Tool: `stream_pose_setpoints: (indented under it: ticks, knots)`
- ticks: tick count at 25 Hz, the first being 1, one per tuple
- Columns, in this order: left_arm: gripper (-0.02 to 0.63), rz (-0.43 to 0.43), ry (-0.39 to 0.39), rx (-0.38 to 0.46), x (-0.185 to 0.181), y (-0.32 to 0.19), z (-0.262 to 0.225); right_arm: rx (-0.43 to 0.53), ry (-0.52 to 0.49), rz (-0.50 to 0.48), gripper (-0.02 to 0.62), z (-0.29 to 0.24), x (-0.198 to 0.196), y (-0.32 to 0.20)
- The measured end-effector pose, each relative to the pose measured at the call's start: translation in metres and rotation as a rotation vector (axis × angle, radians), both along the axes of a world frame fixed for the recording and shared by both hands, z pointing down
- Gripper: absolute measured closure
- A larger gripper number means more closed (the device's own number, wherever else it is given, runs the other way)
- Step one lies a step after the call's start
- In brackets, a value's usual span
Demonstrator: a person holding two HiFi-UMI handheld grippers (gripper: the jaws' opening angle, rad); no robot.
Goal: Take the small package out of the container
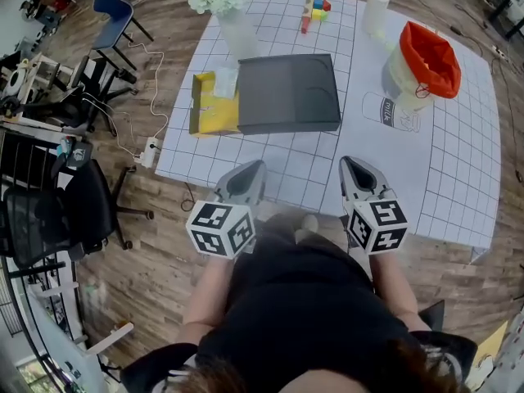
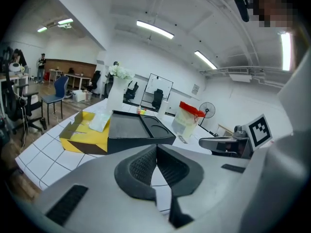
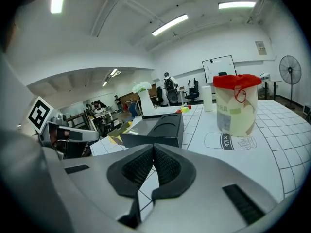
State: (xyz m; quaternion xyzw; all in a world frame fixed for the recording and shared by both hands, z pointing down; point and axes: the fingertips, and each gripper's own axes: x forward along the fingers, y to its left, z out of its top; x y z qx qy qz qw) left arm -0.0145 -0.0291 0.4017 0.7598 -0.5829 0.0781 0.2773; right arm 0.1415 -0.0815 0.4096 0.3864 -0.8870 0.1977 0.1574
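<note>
An open yellow cardboard box (image 1: 210, 115) lies at the table's left side with a small pale package (image 1: 225, 82) inside it; the left gripper view shows the box (image 2: 82, 136) and package (image 2: 99, 122) ahead to the left. My left gripper (image 1: 250, 173) hovers over the table's near edge, shut and empty (image 2: 156, 150). My right gripper (image 1: 353, 169) is beside it, also shut with nothing in it (image 3: 153, 149). Both are well short of the box.
A black tray (image 1: 286, 92) lies right of the yellow box. A translucent tub with a red liner (image 1: 422, 62) stands at the right on a "milk" drawing. A vase of white flowers (image 1: 225, 6), coloured blocks (image 1: 315, 8) and a white roll (image 1: 376, 11) stand at the back. Office chairs (image 1: 49, 207) and cables are on the floor to the left.
</note>
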Motion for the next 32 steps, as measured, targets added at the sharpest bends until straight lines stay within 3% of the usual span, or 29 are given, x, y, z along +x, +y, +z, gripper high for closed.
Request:
stream_pose_setpoints:
  ticks: [7,8,10,15,20,32]
  knots:
    - [0.575,-0.027,-0.08,-0.004,-0.041,-0.019,0.003,-0.018,-0.01,-0.07,0.58,-0.001,-0.041,-0.007]
    - [0.562,-0.027,-0.079,0.002,-0.049,-0.025,0.002,-0.017,-0.006,-0.074,0.58,-0.002,-0.047,-0.009]
    - [0.473,-0.021,-0.08,0.006,-0.064,-0.036,0.002,-0.015,0.005,-0.07,0.58,-0.001,-0.06,-0.016]
    - [0.453,0.012,-0.109,0.0,-0.109,-0.062,0.001,-0.014,0.015,-0.031,0.58,-0.005,-0.1,-0.038]
    - [0.39,0.037,-0.131,-0.004,-0.148,-0.098,0.003,-0.012,0.037,0.003,0.58,-0.01,-0.134,-0.062]
    - [0.377,0.157,-0.111,-0.107,-0.199,-0.17,0.035,-0.055,0.12,0.045,0.58,0.003,-0.194,-0.098]
